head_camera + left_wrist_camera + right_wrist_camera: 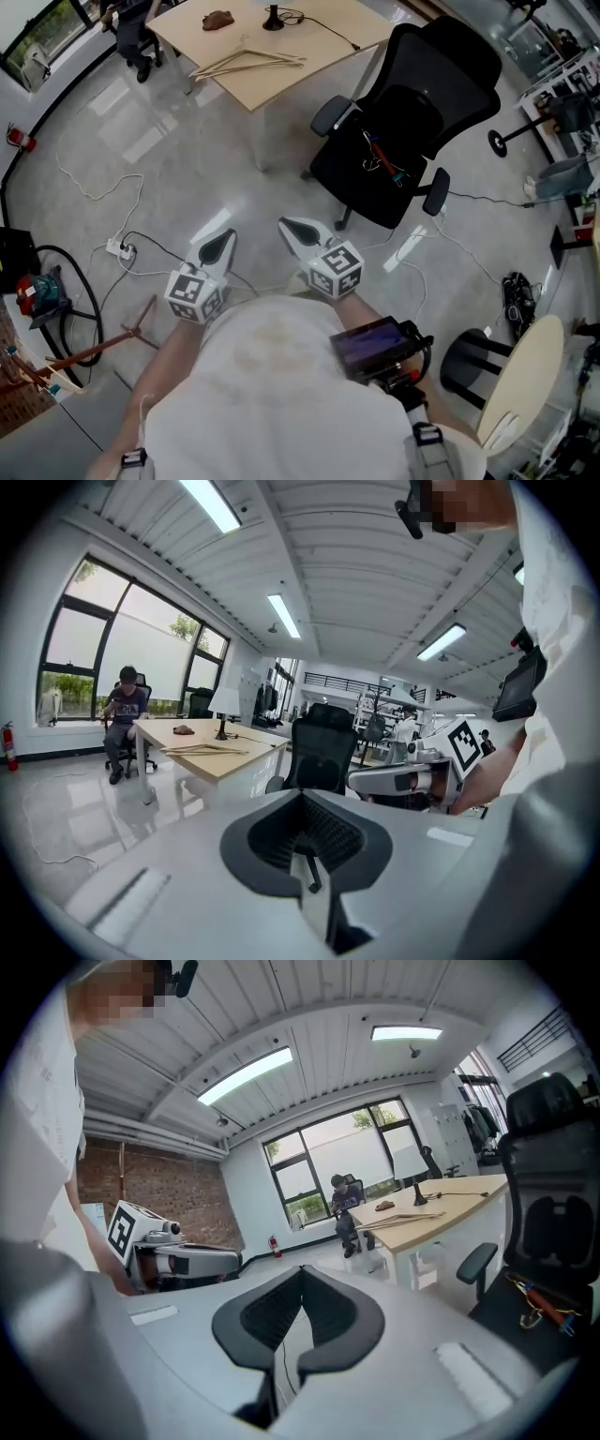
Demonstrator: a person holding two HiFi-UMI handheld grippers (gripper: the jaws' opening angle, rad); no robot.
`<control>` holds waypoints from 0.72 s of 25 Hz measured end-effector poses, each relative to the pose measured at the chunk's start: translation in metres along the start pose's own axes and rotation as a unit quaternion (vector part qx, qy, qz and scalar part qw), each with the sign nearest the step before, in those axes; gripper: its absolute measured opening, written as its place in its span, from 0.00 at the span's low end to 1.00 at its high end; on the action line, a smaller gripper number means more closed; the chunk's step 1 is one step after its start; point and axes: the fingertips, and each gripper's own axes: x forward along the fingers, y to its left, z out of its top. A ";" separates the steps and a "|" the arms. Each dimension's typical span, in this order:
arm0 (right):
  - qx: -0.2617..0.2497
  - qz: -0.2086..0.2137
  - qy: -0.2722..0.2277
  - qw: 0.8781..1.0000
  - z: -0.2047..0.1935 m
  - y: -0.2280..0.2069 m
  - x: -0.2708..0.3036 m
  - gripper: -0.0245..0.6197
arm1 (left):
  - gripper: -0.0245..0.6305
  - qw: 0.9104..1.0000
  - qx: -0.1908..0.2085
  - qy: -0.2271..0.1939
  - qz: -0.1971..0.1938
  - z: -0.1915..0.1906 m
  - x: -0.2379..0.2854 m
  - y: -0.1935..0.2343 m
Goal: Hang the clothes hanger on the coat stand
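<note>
Several wooden clothes hangers point(248, 64) lie in a pile on the light wooden table point(309, 56) at the far side of the room; they also show in the left gripper view point(202, 750) and the right gripper view point(417, 1213). A wooden coat stand's legs point(131, 333) reach in at the lower left of the head view. My left gripper point(217, 246) point(302, 799) and right gripper point(302, 232) point(302, 1271) hang side by side above the grey floor, close to my body and far from the table. Both are shut with nothing between the jaws.
A black office chair point(403, 122) stands between me and the table's right end. Cables and a power strip point(120, 248) lie on the floor to the left. A person point(131, 28) sits at the table's far end. A round stool point(520, 384) stands at my right.
</note>
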 end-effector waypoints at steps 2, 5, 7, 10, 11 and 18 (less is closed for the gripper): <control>0.002 -0.010 -0.003 1.000 0.005 -0.025 -0.011 0.06 | 0.04 1.000 0.010 0.004 -0.007 0.009 0.024 -0.011; 0.002 -0.021 0.002 1.000 0.006 -0.058 -0.027 0.06 | 0.04 1.000 0.021 0.010 -0.017 0.019 0.059 -0.028; 0.004 -0.028 0.006 1.000 0.003 -0.076 -0.039 0.06 | 0.04 0.999 0.029 0.013 -0.028 0.022 0.080 -0.041; 0.007 -0.047 0.007 0.999 0.000 -0.104 -0.051 0.06 | 0.04 0.998 0.039 0.024 -0.048 0.024 0.109 -0.057; 0.011 -0.055 0.007 0.998 0.000 -0.114 -0.054 0.06 | 0.04 0.997 0.040 0.030 -0.056 0.024 0.119 -0.060; 0.037 -0.123 0.003 0.992 0.000 -0.176 -0.062 0.06 | 0.04 0.990 0.041 0.067 -0.115 0.017 0.180 -0.063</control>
